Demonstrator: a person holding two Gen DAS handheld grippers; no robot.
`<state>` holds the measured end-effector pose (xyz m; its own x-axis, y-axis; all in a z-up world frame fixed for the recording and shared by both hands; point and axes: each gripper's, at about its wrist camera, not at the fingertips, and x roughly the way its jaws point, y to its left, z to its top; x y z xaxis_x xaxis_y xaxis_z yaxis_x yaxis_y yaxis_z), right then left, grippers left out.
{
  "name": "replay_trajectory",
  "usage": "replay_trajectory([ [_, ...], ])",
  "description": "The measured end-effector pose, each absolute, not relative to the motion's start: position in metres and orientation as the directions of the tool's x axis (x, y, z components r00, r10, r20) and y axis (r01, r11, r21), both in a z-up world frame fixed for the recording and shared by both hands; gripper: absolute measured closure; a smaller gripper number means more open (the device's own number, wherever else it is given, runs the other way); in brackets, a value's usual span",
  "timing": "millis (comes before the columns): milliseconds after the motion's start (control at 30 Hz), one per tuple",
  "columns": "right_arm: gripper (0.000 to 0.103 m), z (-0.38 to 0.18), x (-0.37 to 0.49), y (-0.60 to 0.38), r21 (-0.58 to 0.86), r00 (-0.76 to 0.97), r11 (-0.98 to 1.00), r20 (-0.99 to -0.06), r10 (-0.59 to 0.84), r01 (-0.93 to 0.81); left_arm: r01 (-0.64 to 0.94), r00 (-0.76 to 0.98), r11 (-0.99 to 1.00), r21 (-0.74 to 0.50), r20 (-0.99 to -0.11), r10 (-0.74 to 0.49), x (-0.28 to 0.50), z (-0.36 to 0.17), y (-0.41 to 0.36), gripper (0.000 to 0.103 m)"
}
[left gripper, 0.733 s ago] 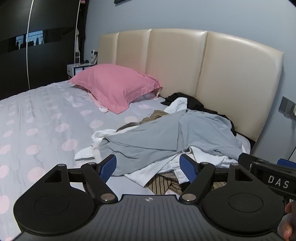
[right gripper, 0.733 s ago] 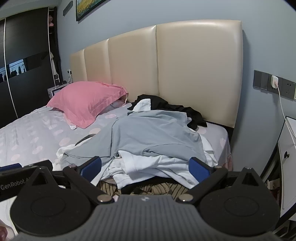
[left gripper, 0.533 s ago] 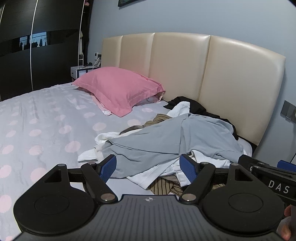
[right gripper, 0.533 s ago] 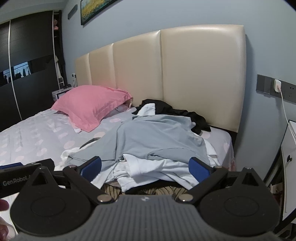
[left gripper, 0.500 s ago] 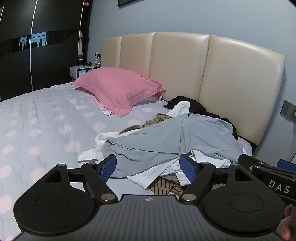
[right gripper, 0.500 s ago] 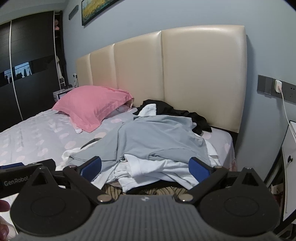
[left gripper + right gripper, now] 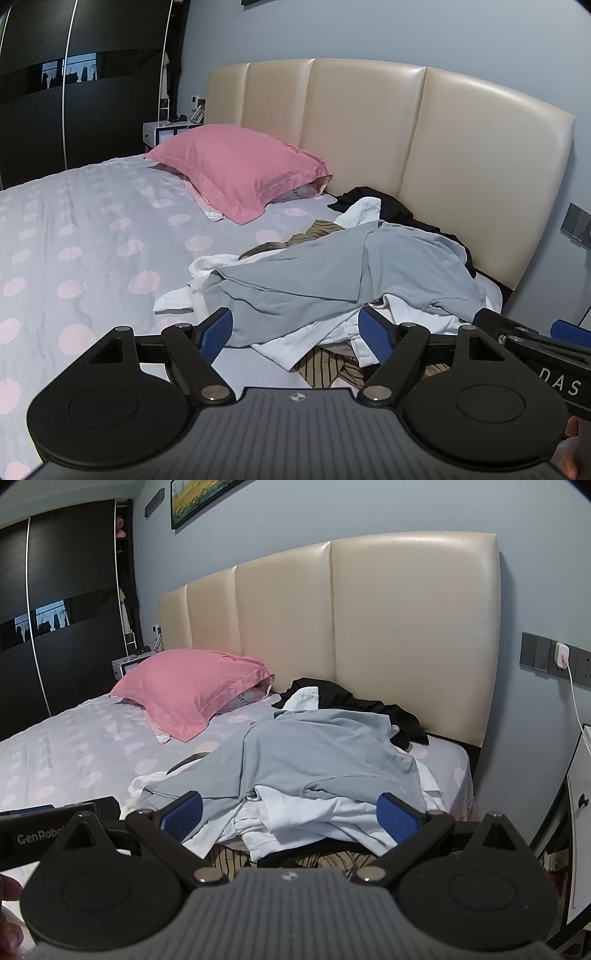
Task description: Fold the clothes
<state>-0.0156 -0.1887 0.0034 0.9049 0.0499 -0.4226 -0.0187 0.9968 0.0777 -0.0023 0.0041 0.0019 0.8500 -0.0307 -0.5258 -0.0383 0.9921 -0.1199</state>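
Left wrist view first: my left gripper has its jaws spread wide with nothing between them, just hanging over the near edge of the clothes pile. The pile sits on the bed, on the side nearest the headboard, which has four cream panels. I count one grey-blue shirt draped on top, white garments poking out under it (can't tell how many, they're bunched together), one brown striped piece at the bottom front, and one black garment at the back against the headboard. One pink pillow lies to the left of the pile, well apart from my jaws. The sheet is pale with pink dots. My right gripper peeks in at the right edge, one blue pad showing.

Right wrist view: my right gripper also has its jaws fully apart and empty, two blue pads either side of the pile's front. Same stack from here: grey-blue shirt on top, white layers below, black garment behind, pink pillow to the left. One charger plug with a white cable sits in the wall socket strip on the right. One framed picture hangs above the headboard.
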Motion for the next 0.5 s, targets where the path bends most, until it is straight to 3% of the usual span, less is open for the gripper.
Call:
replay_trajectory([
  [500, 0.002, 0.0042, -0.0169, -0.1872, 0.058, 0.905, 0.998, -0.423, 0.052, -0.03, -0.044, 0.841, 0.992, -0.117, -0.54, -0.026, -0.0017, -0.0007, 0.0053, 0.029],
])
